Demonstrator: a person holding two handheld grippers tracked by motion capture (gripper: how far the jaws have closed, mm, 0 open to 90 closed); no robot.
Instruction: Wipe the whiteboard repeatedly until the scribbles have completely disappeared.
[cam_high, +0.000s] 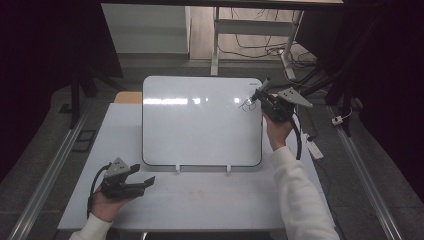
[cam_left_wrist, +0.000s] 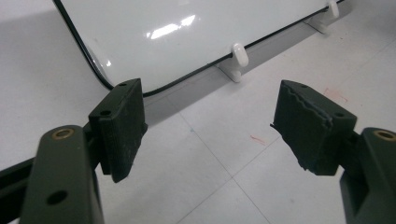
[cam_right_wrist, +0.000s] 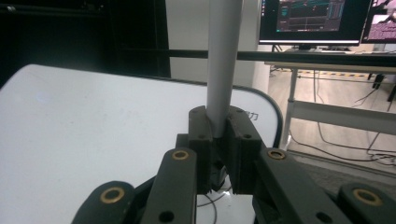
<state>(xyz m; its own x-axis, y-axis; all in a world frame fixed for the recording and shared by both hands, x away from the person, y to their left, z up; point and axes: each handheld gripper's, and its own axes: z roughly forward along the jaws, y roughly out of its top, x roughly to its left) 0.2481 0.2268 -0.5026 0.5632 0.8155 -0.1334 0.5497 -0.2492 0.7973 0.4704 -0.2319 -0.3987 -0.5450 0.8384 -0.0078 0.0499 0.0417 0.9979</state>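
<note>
Holding a marker (cam_high: 261, 89) clamped between the jaws of your right gripper (cam_high: 260, 95), you have its tip on the upper right corner of the whiteboard (cam_high: 200, 125), right at a small dark scribble (cam_high: 245, 104) drawn there. In the right gripper view the marker's pale grey barrel (cam_right_wrist: 223, 65) rises straight up out of the closed pads, with the whiteboard's white face and dark rounded edge spreading behind it and a lit monitor (cam_right_wrist: 313, 21) farther off on a desk. Your left gripper (cam_high: 142, 176) rests low on the counter (cam_high: 200, 205), near its front left, well apart from the marker and just off the whiteboard's lower left corner; its jaws stand apart with nothing between them. In the left gripper view those two black pads (cam_left_wrist: 122, 126) frame bare counter, and beyond them the whiteboard's lower edge sits in two small white clips (cam_left_wrist: 237, 58). The whiteboard leans tilted on the counter, its surface glossy with reflected light, and your right sleeve (cam_high: 300, 200) runs along its right side.
</note>
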